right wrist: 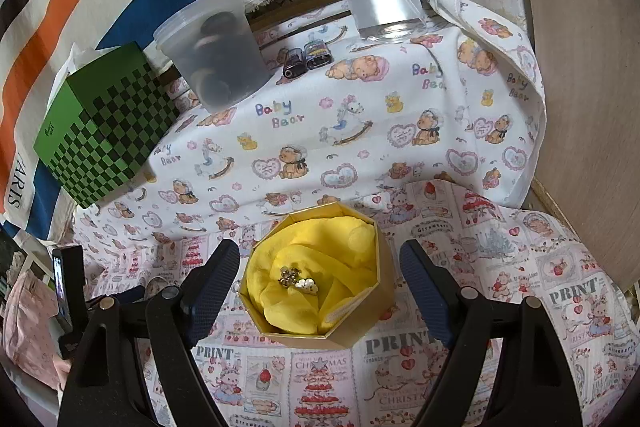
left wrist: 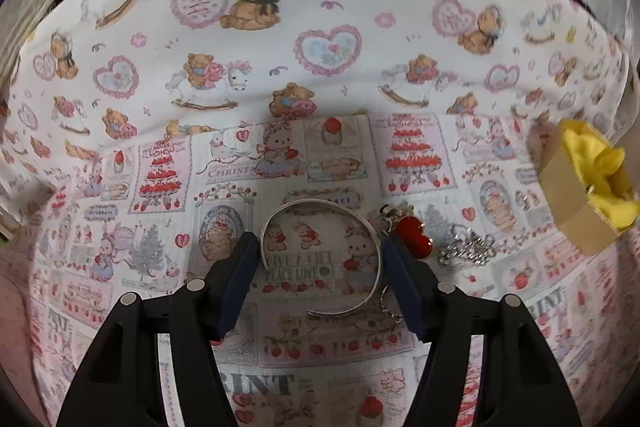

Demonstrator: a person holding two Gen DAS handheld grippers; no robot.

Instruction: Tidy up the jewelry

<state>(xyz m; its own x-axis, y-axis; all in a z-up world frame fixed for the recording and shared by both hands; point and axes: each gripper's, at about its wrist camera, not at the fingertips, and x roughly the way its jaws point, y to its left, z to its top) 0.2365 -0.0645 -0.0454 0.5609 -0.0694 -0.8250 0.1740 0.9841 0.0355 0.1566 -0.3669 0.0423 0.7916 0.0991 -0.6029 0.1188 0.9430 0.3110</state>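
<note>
One silver cuff bangle [left wrist: 320,259] lies on the printed cloth [left wrist: 120,227] with the left gripper [left wrist: 320,247] pressing both its sides, while the right gripper [right wrist: 320,259], spread wide, straddles without touching the gold box [right wrist: 372,315] holding two small ornaments [right wrist: 298,279] too tiny to identify.
</note>
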